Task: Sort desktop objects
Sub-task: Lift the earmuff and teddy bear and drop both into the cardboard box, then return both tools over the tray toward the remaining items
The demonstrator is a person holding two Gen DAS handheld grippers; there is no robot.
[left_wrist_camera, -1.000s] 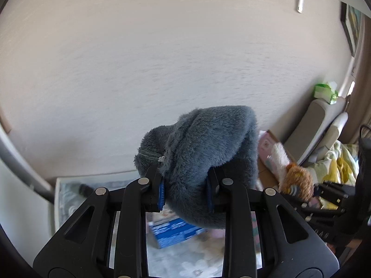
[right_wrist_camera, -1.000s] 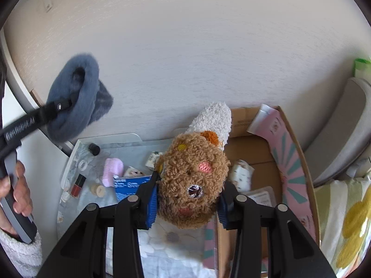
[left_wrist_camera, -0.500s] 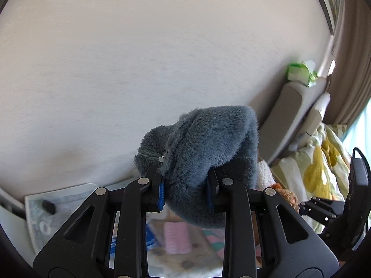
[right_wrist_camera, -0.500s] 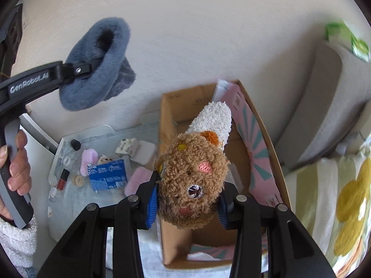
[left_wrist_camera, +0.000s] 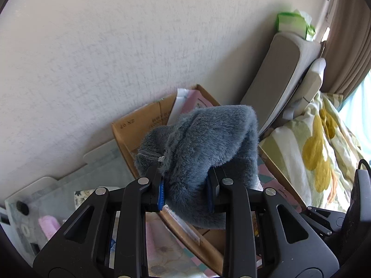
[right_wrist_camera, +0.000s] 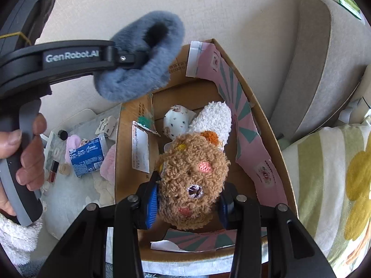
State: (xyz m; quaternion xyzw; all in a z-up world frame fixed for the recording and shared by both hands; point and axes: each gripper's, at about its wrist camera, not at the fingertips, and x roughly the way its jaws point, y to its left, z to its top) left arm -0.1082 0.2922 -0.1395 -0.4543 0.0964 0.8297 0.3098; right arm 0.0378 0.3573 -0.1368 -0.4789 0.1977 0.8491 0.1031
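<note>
Swinging in over the cardboard box [right_wrist_camera: 266, 125] from the wall, left gripper [left_wrist_camera: 185, 192] clamps a grey slipper [left_wrist_camera: 199, 148], right gripper [right_wrist_camera: 187, 206] a brown plush toy [right_wrist_camera: 192, 176]; both ready to drop.

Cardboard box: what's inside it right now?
Inside the cardboard box: a white speckled bundle and pink patterned liner. The brown bear plush held above hides the floor beneath.

light: bright daylight from the window [left_wrist_camera: 358, 106] at far right | shadows: soft, on the wall [left_wrist_camera: 116, 46] | blur: slight at the rims | distortion: strong fisheye bending, dark vignette corners | glare: none
</note>
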